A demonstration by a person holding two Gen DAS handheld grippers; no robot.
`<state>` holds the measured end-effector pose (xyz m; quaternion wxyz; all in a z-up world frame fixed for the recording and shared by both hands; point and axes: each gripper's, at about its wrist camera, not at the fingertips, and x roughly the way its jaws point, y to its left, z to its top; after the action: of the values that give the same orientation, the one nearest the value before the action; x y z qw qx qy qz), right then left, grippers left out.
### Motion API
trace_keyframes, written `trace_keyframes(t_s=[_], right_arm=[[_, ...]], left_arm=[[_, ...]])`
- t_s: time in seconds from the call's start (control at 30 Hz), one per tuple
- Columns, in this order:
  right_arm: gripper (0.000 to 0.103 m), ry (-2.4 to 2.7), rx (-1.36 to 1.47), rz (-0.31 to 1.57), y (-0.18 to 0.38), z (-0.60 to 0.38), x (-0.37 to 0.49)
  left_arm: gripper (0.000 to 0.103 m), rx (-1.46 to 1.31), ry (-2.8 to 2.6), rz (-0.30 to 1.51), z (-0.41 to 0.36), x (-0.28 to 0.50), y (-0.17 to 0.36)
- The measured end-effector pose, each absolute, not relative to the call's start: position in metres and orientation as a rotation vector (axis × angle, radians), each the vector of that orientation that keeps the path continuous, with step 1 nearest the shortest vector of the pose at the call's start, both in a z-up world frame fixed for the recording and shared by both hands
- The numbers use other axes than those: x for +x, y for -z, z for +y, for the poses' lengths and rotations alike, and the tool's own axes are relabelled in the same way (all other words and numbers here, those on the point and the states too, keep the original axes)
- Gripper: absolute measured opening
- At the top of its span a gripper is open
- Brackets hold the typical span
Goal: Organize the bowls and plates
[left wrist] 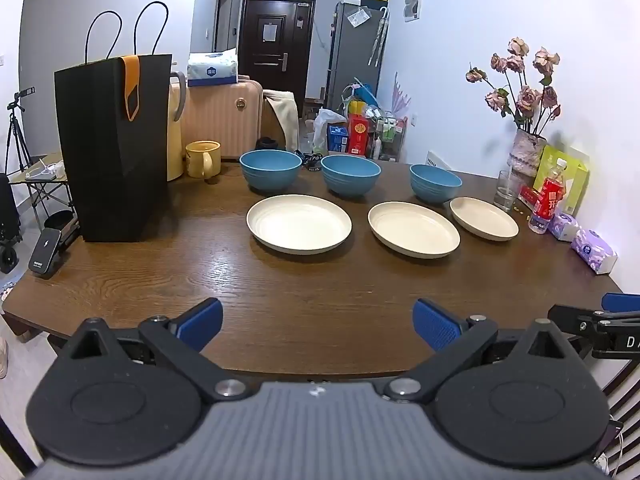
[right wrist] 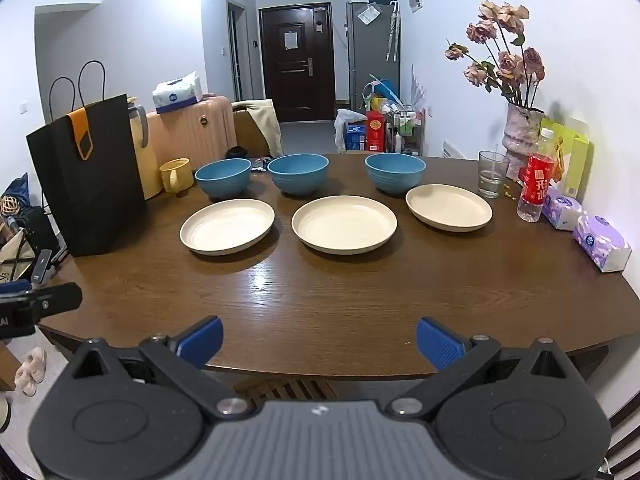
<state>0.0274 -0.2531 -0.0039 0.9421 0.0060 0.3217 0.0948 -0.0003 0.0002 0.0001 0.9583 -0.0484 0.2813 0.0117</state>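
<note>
Both grippers hovering over the table [right wrist: 320,312] near edge, angling down: left gripper [left wrist: 318,326] and right gripper [right wrist: 319,342] gaping wide, gripping nothing. Well beyond them, mid-table, three cream plates [right wrist: 344,224] sitting in a row, all empty. Just behind the plates, three blue bowls [right wrist: 298,174], nothing visible inside.

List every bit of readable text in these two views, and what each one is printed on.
"开" on the red label of the water bottle; the other characters there are too blurred to read.
"D", cut off at the frame edge, on the right gripper's black body.
Print on the black power bank, tissue packs, red box and door notice is too small or blurred to read.
</note>
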Motion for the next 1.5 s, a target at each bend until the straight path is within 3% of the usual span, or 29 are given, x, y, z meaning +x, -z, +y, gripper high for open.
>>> trace_keyframes(t_s=[1.5], right_arm=[[0.103, -0.179, -0.006, 0.634, -0.003, -0.2526, 0.0273]], left_arm=[[0.103, -0.105, -0.018, 0.568, -0.001, 0.0035, -0.0059]])
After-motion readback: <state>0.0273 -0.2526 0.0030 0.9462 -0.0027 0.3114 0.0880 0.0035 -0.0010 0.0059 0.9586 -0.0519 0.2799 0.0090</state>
